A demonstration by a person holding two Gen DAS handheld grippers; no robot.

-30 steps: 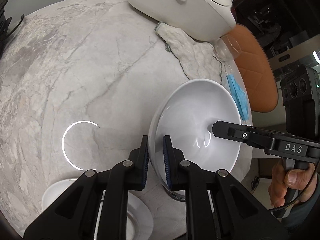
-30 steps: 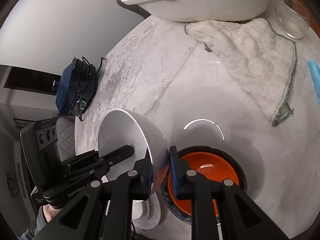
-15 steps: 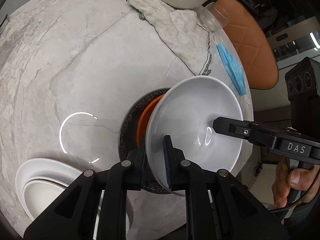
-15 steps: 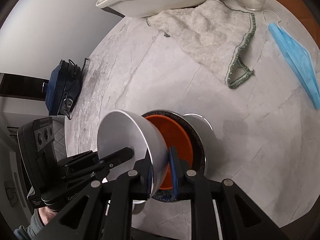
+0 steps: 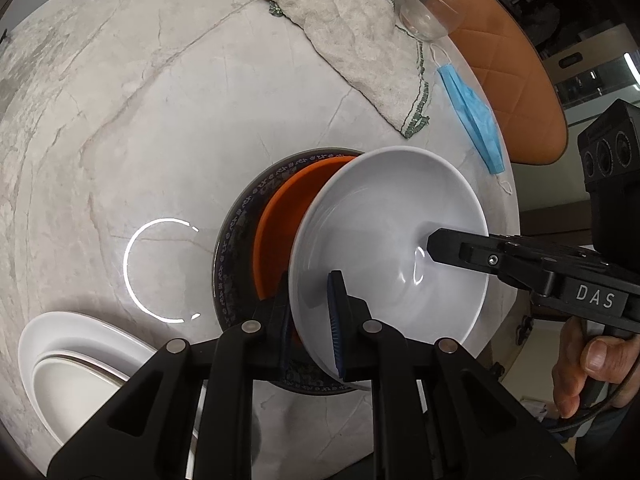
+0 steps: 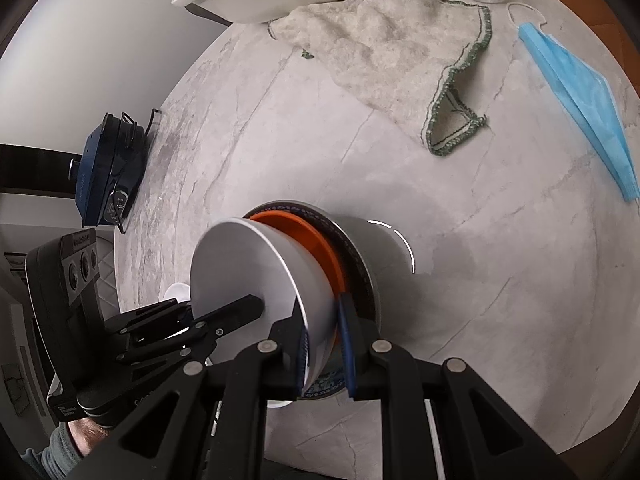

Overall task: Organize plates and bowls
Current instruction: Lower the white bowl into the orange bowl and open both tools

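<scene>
Glossy round white bowl (image 5: 384, 240) tilted over orange bowl (image 5: 288, 216), marble surface (image 5: 140, 120), left gripper (image 5: 310, 312) and right gripper (image 6: 324, 344) jaws clamped on its rim

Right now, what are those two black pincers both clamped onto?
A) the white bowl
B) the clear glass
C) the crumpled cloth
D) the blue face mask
A: the left gripper and the right gripper each pinch the rim of the white bowl, on opposite sides, holding it tilted above the orange bowl. The mask, cloth and glass lie untouched further back on the table.
</scene>
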